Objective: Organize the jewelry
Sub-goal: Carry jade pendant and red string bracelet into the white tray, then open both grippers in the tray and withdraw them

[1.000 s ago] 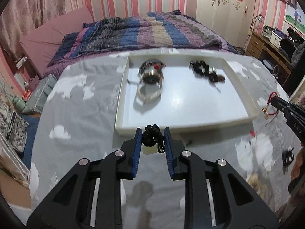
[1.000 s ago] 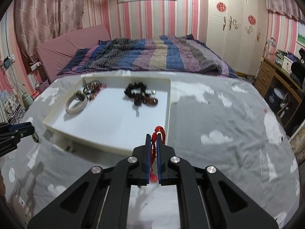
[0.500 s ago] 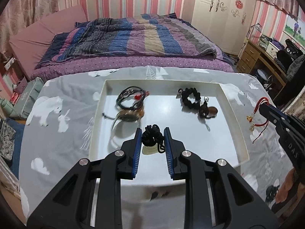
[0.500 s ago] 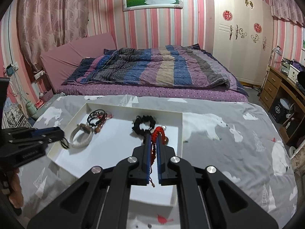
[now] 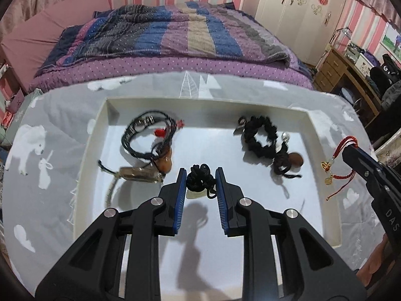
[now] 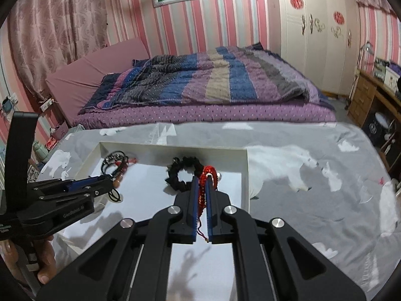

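Observation:
A white tray [image 5: 323, 135] lies on the grey bear-print cloth. My left gripper [image 5: 201, 175] is shut on a knotted black cord bracelet [image 5: 199, 179] and holds it above the tray's middle. My right gripper [image 6: 201, 183] is shut on a red cord bracelet [image 6: 204, 175] with gold charms; in the left wrist view the red bracelet [image 5: 337, 160] hangs over the tray's right rim. In the tray lie a black braided bracelet with a watch [image 5: 150, 140] at the left and a black scrunchie-like bracelet [image 5: 262, 138] at the right.
A bed with a striped quilt [image 5: 188, 32] stands behind the table. A wooden desk [image 5: 351, 75] is at the right. The left gripper's body [image 6: 62, 195] shows at the left of the right wrist view, over the tray's white rim [image 6: 246, 175].
Both grippers have moved forward from the table's near side to above the tray, each still holding its bracelet. The right gripper has risen and come in over the tray's right part.

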### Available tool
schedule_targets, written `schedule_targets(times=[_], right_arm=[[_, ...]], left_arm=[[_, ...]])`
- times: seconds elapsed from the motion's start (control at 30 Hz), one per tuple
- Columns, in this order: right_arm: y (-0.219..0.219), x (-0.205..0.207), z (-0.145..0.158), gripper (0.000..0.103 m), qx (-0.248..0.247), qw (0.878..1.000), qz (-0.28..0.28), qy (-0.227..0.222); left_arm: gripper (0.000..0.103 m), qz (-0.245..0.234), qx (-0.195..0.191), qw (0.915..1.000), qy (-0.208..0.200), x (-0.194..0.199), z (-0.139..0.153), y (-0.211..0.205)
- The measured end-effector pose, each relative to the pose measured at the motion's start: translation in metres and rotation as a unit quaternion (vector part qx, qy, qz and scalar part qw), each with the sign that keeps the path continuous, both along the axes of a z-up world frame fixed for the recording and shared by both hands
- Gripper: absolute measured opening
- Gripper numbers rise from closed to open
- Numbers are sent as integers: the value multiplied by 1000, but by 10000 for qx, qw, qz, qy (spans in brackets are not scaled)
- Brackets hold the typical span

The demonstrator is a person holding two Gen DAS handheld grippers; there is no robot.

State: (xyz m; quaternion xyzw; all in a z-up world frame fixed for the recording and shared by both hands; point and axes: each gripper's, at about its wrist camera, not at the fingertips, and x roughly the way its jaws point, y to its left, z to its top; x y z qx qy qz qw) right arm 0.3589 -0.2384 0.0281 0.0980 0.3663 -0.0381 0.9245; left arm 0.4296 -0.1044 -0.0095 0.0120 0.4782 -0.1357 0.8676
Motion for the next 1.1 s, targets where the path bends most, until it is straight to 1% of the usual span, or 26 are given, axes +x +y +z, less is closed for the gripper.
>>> schedule_targets(times=[0.03, 0.1, 0.23, 0.5, 0.6, 0.67, 0.8, 0.9, 0.97, 1.1], right_arm=[[-1, 1, -6, 5, 13, 10000, 5, 28], [1, 5, -13, 5, -110, 9999, 10, 90], [1, 11, -27, 5, -192, 9995, 0, 231], [1, 14, -38, 5, -403, 9987, -75, 294], [-3, 15, -43, 5, -384, 9985, -101, 375], [-6, 18, -48, 5, -295, 9984, -105, 461], [-9, 21, -56, 5, -136, 9981, -78, 596], [-10, 23, -62, 5, -123, 9975, -64, 687], [-10, 24, -66, 5, -99, 9970, -30, 766], [-7, 27, -73, 6, -85, 9956, 66, 936]], left_arm=[[22, -32, 4, 10000, 0, -1, -4, -2], [22, -107, 88, 9999, -38, -1, -9, -6], [23, -80, 170, 9996, -197, -1, -10, -7], [23, -1, 436, 9984, -363, 0, -16, -6], [30, 45, 615, 9974, -366, 4, -23, -6], [29, 27, 555, 9979, -327, 6, -26, -5], [29, 8, 598, 9976, -363, 6, -26, -6], [30, -5, 588, 9976, -357, 7, -27, -7], [33, -16, 555, 9978, -350, 8, -27, -8], [35, -20, 501, 9982, -341, 10, -27, -8]])
